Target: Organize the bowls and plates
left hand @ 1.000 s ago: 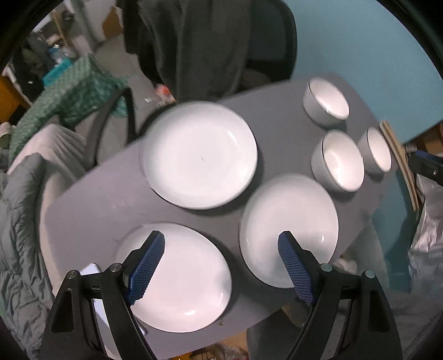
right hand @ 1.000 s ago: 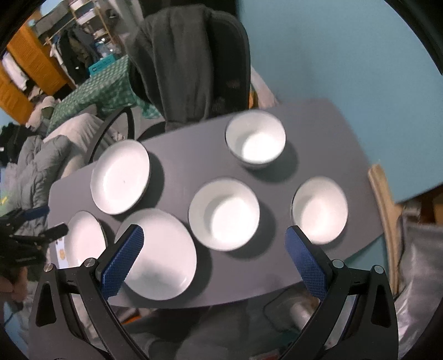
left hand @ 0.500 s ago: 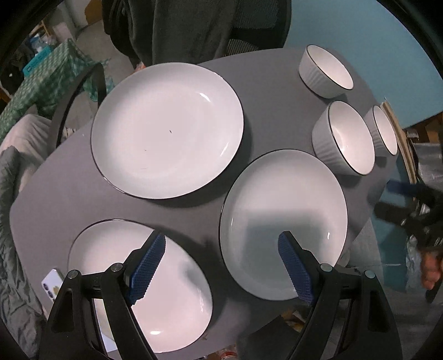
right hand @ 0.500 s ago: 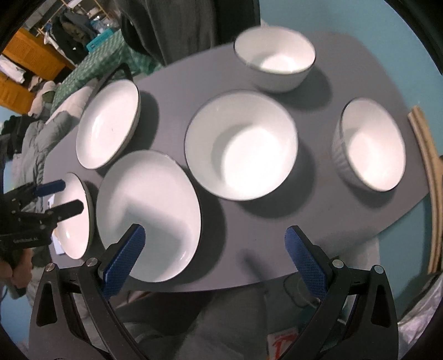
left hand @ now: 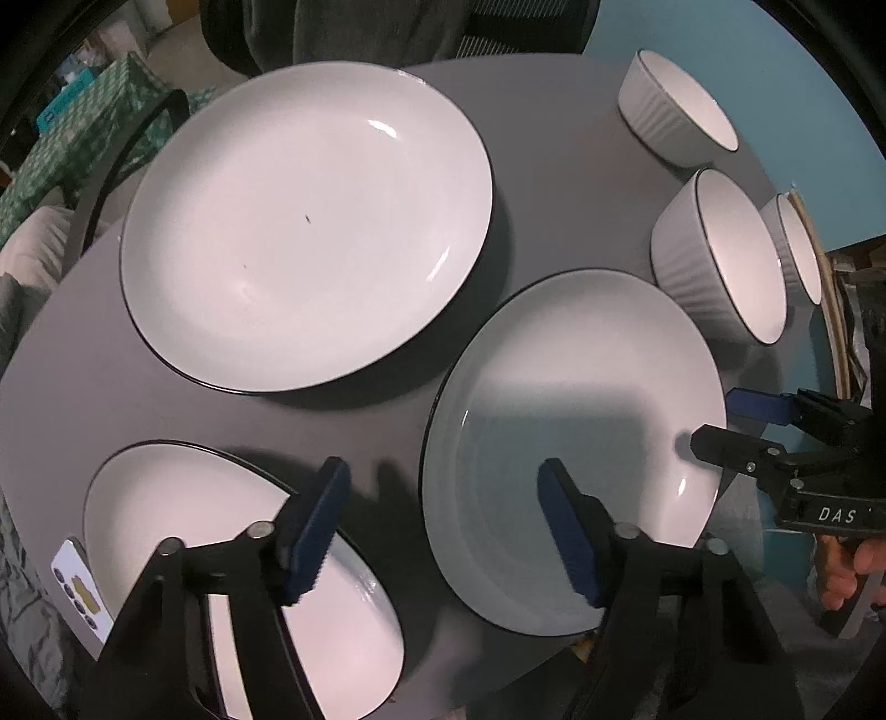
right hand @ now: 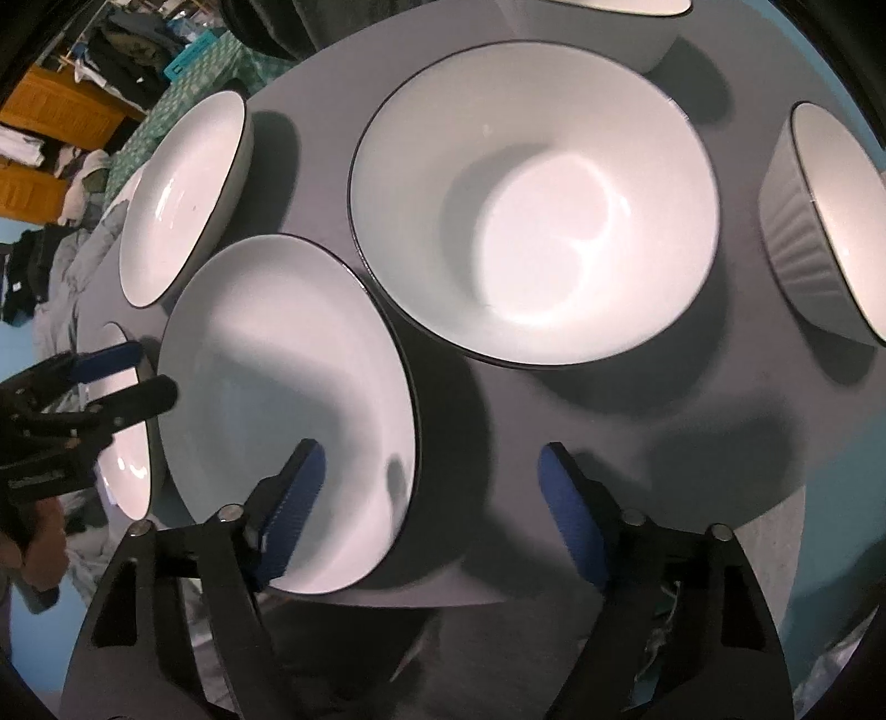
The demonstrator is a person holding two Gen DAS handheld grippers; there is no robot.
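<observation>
Three white plates with dark rims lie on the grey table (left hand: 531,183): a far plate (left hand: 304,221), a right plate (left hand: 576,443) and a near-left plate (left hand: 232,570). Three white ribbed bowls (left hand: 725,260) stand at the right. My left gripper (left hand: 443,526) hangs low over the gap between the near plates. Its jaws are closing, the right plate's left rim between them, pads not touching. My right gripper (right hand: 432,509) straddles the same plate's (right hand: 288,399) other rim, jaws closing and not touching. The big bowl (right hand: 531,221) sits just beyond.
A white phone (left hand: 77,587) lies at the table's near-left edge. A chair draped with a dark jacket (left hand: 387,27) stands behind the table, beside a green checked cloth (left hand: 72,144). A teal wall (left hand: 775,83) is at the right. A person's hand (left hand: 847,570) holds the right gripper.
Both grippers have come down close to the table, so plates and bowls fill the views. Both pairs of jaws stand narrower than half a second ago.
</observation>
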